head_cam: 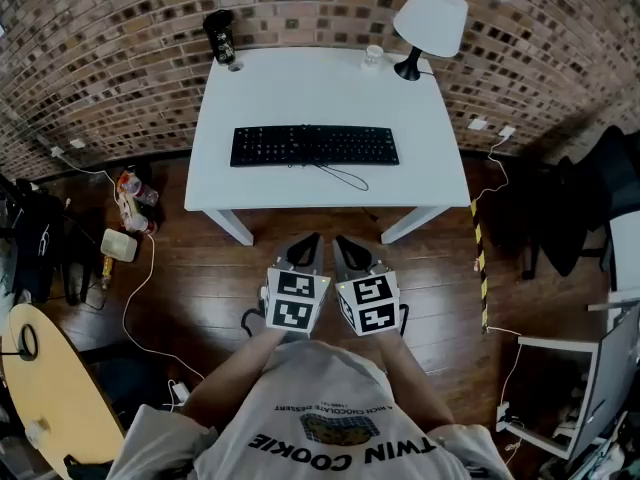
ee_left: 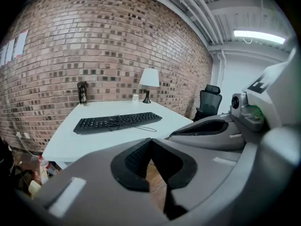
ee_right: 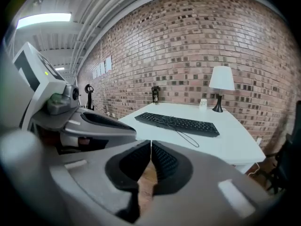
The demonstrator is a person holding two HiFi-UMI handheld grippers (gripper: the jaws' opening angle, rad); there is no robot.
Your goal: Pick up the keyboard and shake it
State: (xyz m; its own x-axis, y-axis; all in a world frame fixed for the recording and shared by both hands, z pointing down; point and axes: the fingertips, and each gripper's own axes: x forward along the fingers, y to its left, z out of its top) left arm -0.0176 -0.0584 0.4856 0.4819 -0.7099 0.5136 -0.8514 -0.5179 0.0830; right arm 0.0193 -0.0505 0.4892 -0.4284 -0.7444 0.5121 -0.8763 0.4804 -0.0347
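Note:
A black keyboard point(head_cam: 314, 145) lies flat across the middle of the white table point(head_cam: 250, 78), its thin cable point(head_cam: 345, 175) looping toward the front edge. The left gripper view shows the keyboard point(ee_left: 116, 122) ahead on the tabletop; the right gripper view shows the keyboard point(ee_right: 178, 123) too. My left gripper point(head_cam: 310, 238) and right gripper point(head_cam: 340, 240) hang side by side over the wooden floor, short of the table's front edge. Both are shut with nothing between the jaws, tips touching in the left gripper point(ee_left: 151, 141) and the right gripper point(ee_right: 150, 143).
A white lamp point(head_cam: 428, 23) and a small cup point(head_cam: 373, 56) stand at the table's back right, a dark bottle point(head_cam: 220, 36) at the back left. Brick wall behind. Cables, bags and a yellow round table point(head_cam: 50, 388) crowd the left floor; a black chair point(head_cam: 590, 208) stands right.

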